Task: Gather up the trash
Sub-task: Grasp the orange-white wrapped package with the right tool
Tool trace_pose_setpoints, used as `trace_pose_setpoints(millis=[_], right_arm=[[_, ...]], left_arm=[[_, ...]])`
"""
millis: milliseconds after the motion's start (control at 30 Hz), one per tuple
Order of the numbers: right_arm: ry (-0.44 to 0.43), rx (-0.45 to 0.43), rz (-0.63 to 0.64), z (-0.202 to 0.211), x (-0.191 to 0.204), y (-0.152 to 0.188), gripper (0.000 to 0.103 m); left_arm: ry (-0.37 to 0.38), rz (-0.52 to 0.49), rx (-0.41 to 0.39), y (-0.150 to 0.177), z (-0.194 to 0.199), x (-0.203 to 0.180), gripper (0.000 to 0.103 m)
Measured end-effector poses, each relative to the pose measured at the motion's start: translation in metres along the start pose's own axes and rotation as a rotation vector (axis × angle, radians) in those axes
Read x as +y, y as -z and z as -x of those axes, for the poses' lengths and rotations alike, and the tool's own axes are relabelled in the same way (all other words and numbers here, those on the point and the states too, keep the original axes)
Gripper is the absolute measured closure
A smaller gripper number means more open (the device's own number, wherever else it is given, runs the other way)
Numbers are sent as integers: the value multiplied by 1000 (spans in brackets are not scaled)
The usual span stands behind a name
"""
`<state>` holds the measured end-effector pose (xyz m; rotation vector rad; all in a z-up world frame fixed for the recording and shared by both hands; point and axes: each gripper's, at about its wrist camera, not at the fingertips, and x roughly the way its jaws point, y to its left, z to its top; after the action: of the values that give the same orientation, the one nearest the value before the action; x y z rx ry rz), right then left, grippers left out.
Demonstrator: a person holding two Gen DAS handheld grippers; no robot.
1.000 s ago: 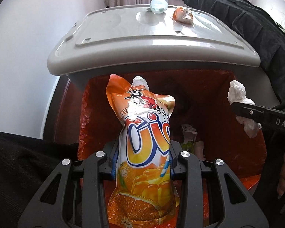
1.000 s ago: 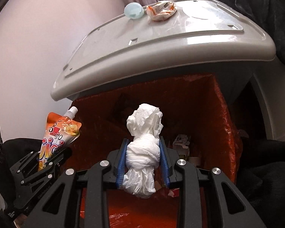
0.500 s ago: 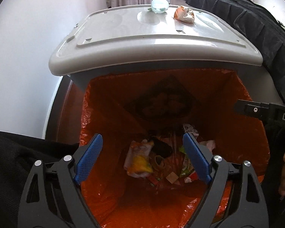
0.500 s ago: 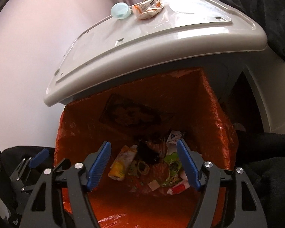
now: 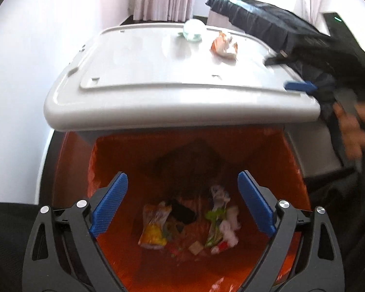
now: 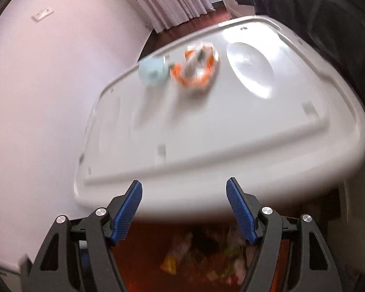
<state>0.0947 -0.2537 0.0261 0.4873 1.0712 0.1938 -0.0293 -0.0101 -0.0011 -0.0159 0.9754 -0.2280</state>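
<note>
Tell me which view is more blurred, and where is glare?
Right wrist view: heavy motion blur smears the crumpled orange-and-white wrapper on the grey plastic bin lid; glare on its round dimple. Left wrist view: sharper, mildly soft; window overexposed.

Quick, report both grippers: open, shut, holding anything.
Left gripper: jaws opening, nothing between them, above the orange-lined bin.
Right gripper: open, empty, near the grey lid.

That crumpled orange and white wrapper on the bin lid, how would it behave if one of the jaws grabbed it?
The wrapper looks like thin crinkled film, so it would probably squash flat and feel very light. Its glossy surface might slip a little. Lying loose on the smooth lid, it would likely slide if nudged.
</note>
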Motion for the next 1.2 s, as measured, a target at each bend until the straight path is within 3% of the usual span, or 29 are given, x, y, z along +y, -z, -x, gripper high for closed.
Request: trace_pose_setpoints(millis=[167, 333, 533, 567, 600, 633, 733, 800, 867, 1000, 1100, 1200], right_arm=[[58, -27, -71, -41, 7, -78, 32], [151, -30, -133, -90, 9, -142, 32], [315, 13, -132, -147, 11, -172, 27], [353, 8, -98, -155, 14, -170, 30], [406, -9, -34, -154, 21, -167, 48], [463, -6, 46, -160, 30, -162, 59], [497, -35, 181, -159, 43, -138, 76], [455, -21, 182, -149, 38, -127, 79], [339, 15, 97, -127, 23, -117, 81], [112, -22, 0, -40, 6, -79, 80], [53, -131, -19, 12, -4, -53, 79], [72, -213, -53, 29, -25, -39, 79]], left_arm=[[-1, 32, 38, 2, -15, 9, 13], [60, 169, 54, -4, -18, 32, 13], [71, 245, 29, -8, -16, 43, 13], [64, 238, 27, -8, -16, 43, 13], [54, 229, 23, -9, -15, 42, 13], [42, 215, 15, -9, -14, 40, 13], [29, 185, -1, -11, -12, 35, 13], [27, 175, -3, -12, -12, 34, 13], [15, 161, 1, -15, -13, 31, 13], [13, 132, -19, -36, -12, 22, 13], [32, 123, -42, -69, -21, 10, 13], [15, 76, -98, -119, -42, -11, 13]])
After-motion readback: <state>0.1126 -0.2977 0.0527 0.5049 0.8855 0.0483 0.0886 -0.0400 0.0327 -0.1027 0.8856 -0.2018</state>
